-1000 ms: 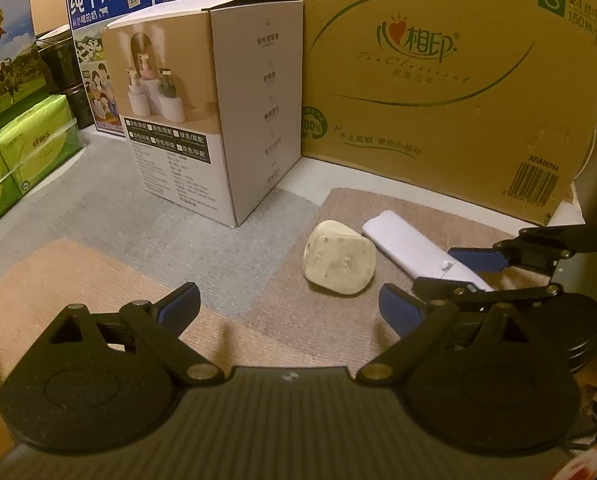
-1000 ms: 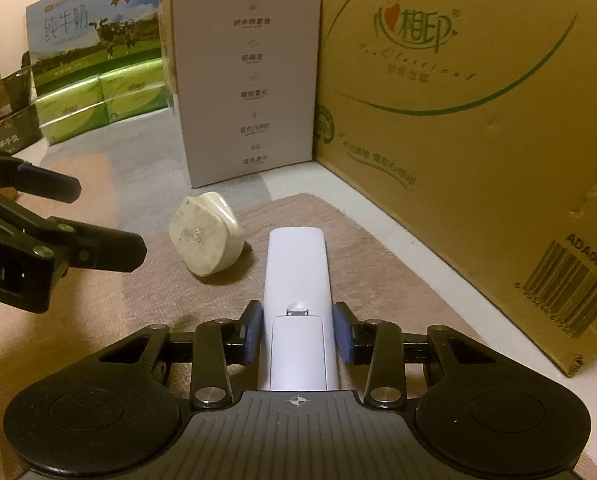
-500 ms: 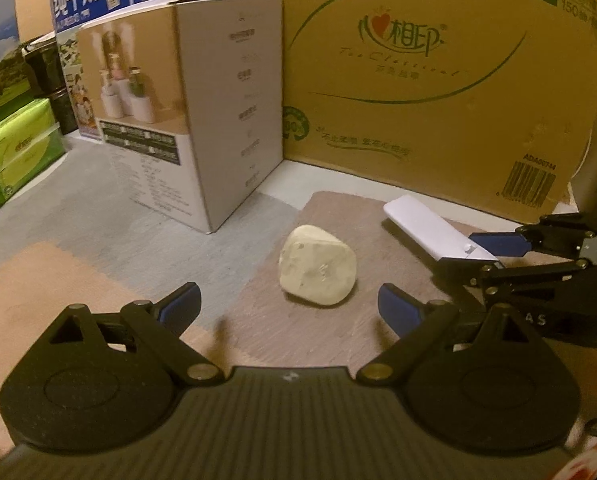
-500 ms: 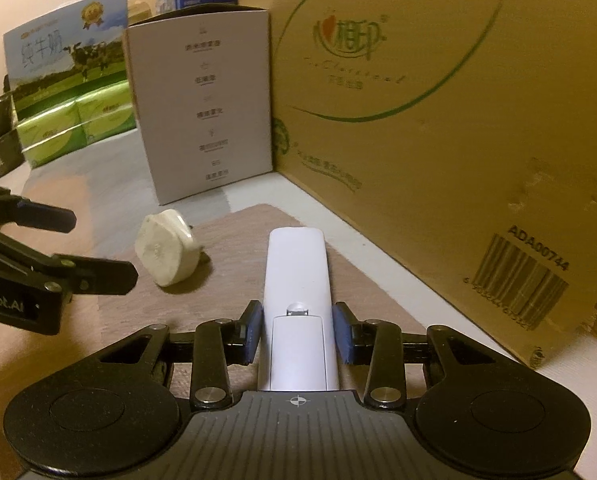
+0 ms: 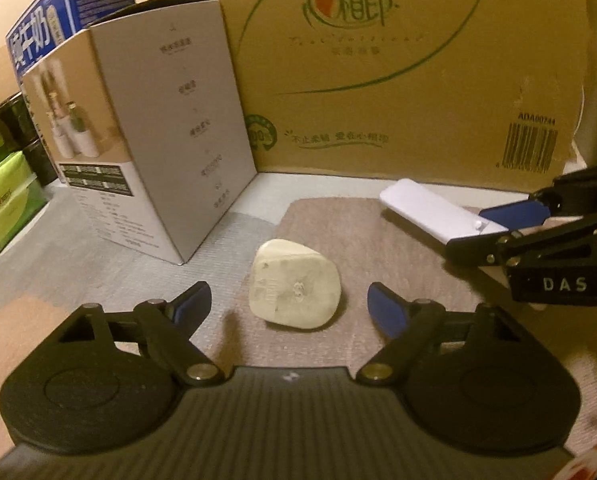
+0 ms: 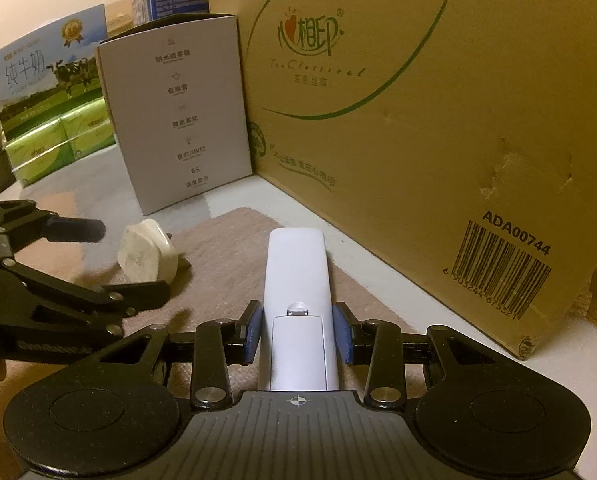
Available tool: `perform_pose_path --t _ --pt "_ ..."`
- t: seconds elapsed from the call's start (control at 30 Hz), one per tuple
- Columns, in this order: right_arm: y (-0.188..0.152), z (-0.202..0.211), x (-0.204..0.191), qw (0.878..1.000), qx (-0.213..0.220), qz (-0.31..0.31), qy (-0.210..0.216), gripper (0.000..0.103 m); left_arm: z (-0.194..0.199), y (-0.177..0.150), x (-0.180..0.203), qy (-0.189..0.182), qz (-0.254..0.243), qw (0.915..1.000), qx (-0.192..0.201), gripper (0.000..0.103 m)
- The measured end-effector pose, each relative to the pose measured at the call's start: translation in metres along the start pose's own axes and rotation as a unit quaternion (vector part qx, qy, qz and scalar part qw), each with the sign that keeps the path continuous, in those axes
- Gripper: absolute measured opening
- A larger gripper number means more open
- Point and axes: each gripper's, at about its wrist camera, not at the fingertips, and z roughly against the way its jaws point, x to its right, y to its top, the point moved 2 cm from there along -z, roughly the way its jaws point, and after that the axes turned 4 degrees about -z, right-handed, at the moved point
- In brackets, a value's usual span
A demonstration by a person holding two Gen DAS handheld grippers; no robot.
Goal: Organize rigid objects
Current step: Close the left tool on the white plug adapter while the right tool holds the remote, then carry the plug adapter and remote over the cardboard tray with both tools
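A white power plug (image 5: 294,285) lies on the brown mat (image 5: 378,240), just ahead of my left gripper (image 5: 289,304), whose jaws stand wide open on either side of it without touching. The plug also shows in the right wrist view (image 6: 146,252). My right gripper (image 6: 297,332) is shut on a white remote control (image 6: 296,280), held by its near end and pointing forward above the mat. In the left wrist view the remote (image 5: 430,210) and the right gripper (image 5: 510,222) are at the right.
A large brown cardboard carton (image 5: 398,72) forms the back wall. A grey-white product box (image 5: 150,128) stands at the left of the mat. Green tissue packs (image 6: 58,140) and a milk carton box (image 6: 46,72) stand farther left.
My left gripper has moved forward and right, bringing the plug between its open jaws. My right gripper has carried the remote forward toward the carton.
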Motion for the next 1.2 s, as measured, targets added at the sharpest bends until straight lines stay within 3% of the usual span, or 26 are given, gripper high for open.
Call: perform_pose_path --t 0.17,0.57,0.8,0.97,1.2 --pt "-0.003 -0.001 0.002 1.000 0.000 -0.004 -0.001 0.038 -0.006 -0.001 0.005 0.004 -0.022 0.9997 0.004 0.075" --pt "-0.008 -0.002 0.003 1.000 -0.002 -0.007 -0.003 0.038 -0.007 0.002 0.001 0.012 -0.011 0.9998 0.010 0.047" --pt "-0.009 0.000 0.003 1.000 -0.002 -0.011 -0.003 0.038 -0.001 0.003 -0.005 0.001 0.016 0.9998 -0.007 0.047" --pt "-0.009 0.007 -0.001 1.000 -0.002 -0.015 0.000 0.038 0.015 -0.001 -0.009 -0.012 0.060 0.9980 -0.018 0.047" --pt "-0.013 0.030 -0.011 1.000 -0.002 -0.022 0.002 0.038 0.044 -0.014 -0.002 -0.020 0.079 0.9963 -0.028 0.046"
